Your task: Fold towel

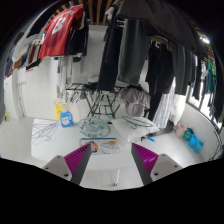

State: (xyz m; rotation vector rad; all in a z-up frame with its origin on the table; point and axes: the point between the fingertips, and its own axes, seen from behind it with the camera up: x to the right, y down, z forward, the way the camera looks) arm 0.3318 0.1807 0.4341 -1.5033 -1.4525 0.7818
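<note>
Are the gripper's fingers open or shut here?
Open: the gripper fingers stand apart over the white table, nothing between them.

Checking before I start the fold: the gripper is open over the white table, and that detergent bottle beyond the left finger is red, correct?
Not quite. The gripper view shows the bottle beyond the left finger is blue, with a yellow top, not red. The rest holds: the gripper is open, nothing between its fingers, over the white table.
</note>
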